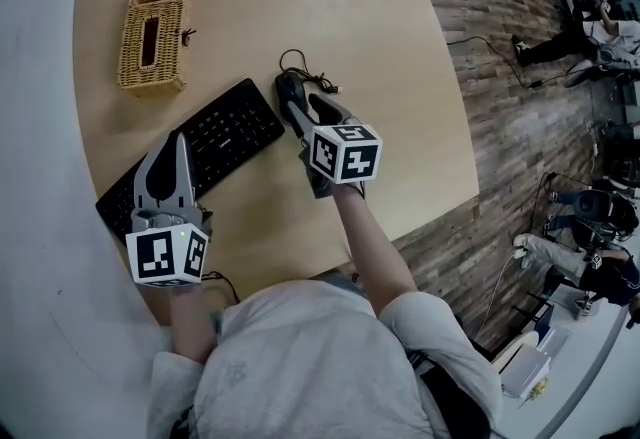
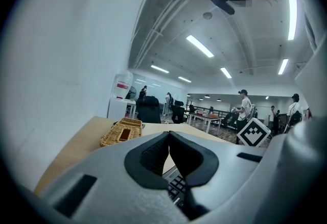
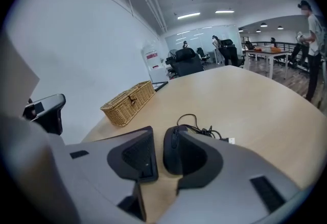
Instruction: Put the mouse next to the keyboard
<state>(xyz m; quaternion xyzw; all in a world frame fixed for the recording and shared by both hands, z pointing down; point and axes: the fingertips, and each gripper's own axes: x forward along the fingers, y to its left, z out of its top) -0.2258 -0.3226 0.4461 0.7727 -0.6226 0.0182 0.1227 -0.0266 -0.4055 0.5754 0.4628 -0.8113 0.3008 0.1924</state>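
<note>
Right gripper (image 3: 162, 133) astride mouse (image 3: 171, 155), nose away.

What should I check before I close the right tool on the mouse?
1. Mouse between the right tool's jaws: ok.
2. Both pads on the mouse: not ok, one pad stands clear of it.
3. Cable free: ok, it lies loose on the table, beyond the mouse.
4. Room beside the keyboard: ok, bare table along its near edge.
5. Left tool out of the way: ok, shut and empty over the keyboard's other end.
</note>
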